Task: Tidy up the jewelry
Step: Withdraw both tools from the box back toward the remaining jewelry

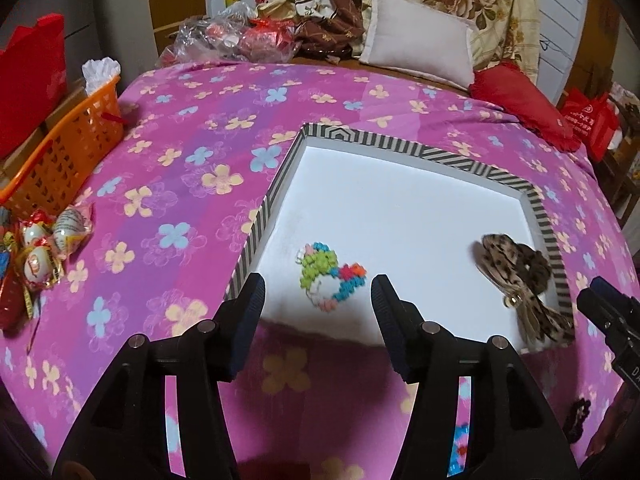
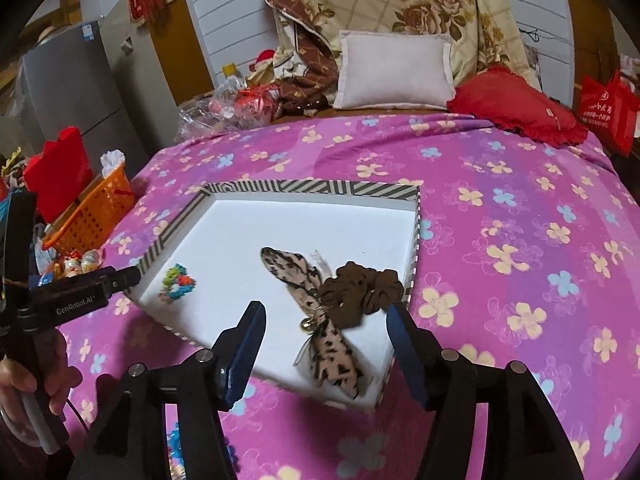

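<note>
A bed fills the room's middle, covered in a pink and purple sheet (image 1: 192,200) printed with pale yellow and blue flowers. At its head lie a plain white pillow (image 2: 394,72), a frilled red cushion (image 2: 516,106) and a heap of floral quilts. To the left stands an orange plastic basket (image 1: 68,148) with a lattice wall, and wrapped sweets in crinkled foil lie beside it.

On the sheet sits a shallow tray (image 2: 312,187), smooth white inside, with a rim of black-and-cream stripes. A small beaded bracelet (image 1: 330,280) of green, blue, orange and pink beads lies near the tray's left wall. Toward the right wall lies a leopard-print fabric bow (image 2: 332,340), soft and floppy, with a little gold bell at its knot.

The right wrist view shows a dark brown ruffled scrunchie (image 2: 362,294) resting against the bow's knot and close to the tray's right rim; from the left wrist view it is hard to tell apart from the bow. That same right view shows the person's hand (image 2: 24,376) gripping the left tool's handle.

The left tongs (image 1: 318,296) are spread wide and hold nothing, poised over the tray's near edge in line with the bracelet. The right tongs (image 2: 326,324) are spread wide too, flanking the bow and scrunchie without touching either.
</note>
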